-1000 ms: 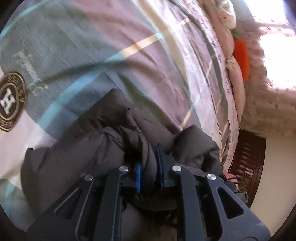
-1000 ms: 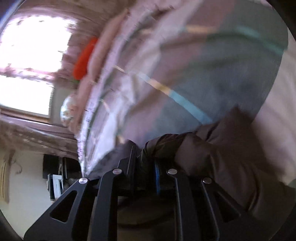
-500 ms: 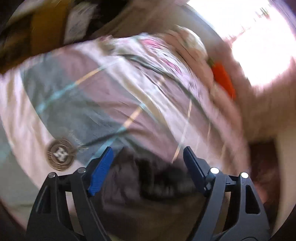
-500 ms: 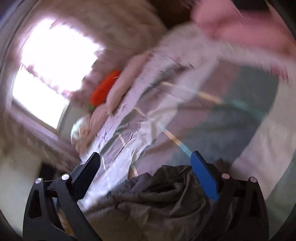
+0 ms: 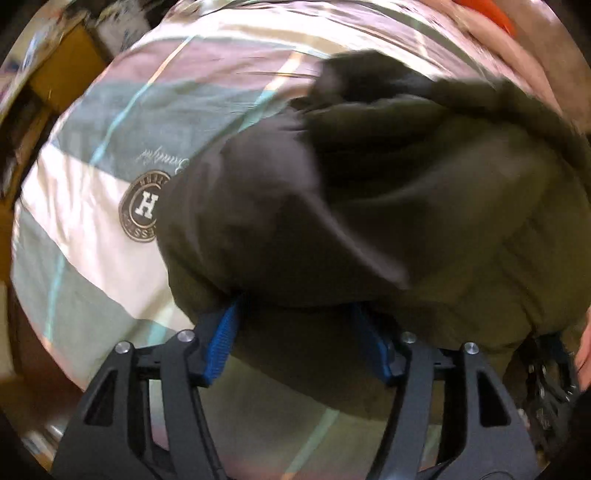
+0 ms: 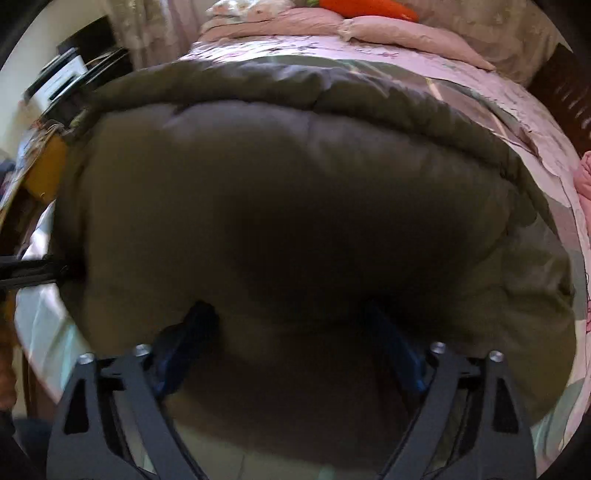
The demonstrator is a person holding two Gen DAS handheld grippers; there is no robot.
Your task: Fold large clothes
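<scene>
A large dark olive padded jacket [image 5: 388,192] lies bunched on the striped bed cover [image 5: 92,258]. It fills the right wrist view [image 6: 295,221] as a broad folded mass. My left gripper [image 5: 299,325] is open, its blue pads [image 5: 221,339] spread wide at the jacket's near edge, with the tips hidden under the fabric. My right gripper [image 6: 295,332] is also open, its fingers spread at the jacket's near edge and partly hidden under it.
The cover has a round "H" emblem [image 5: 146,206] left of the jacket. Pink bedding [image 6: 369,29] and an orange carrot toy [image 6: 369,7] lie at the far side. Cardboard boxes [image 5: 59,74] and a dark cabinet [image 6: 85,48] stand beside the bed.
Both grippers let go of the jacket and opened wide. They then swung round and came down low at the jacket's near edge.
</scene>
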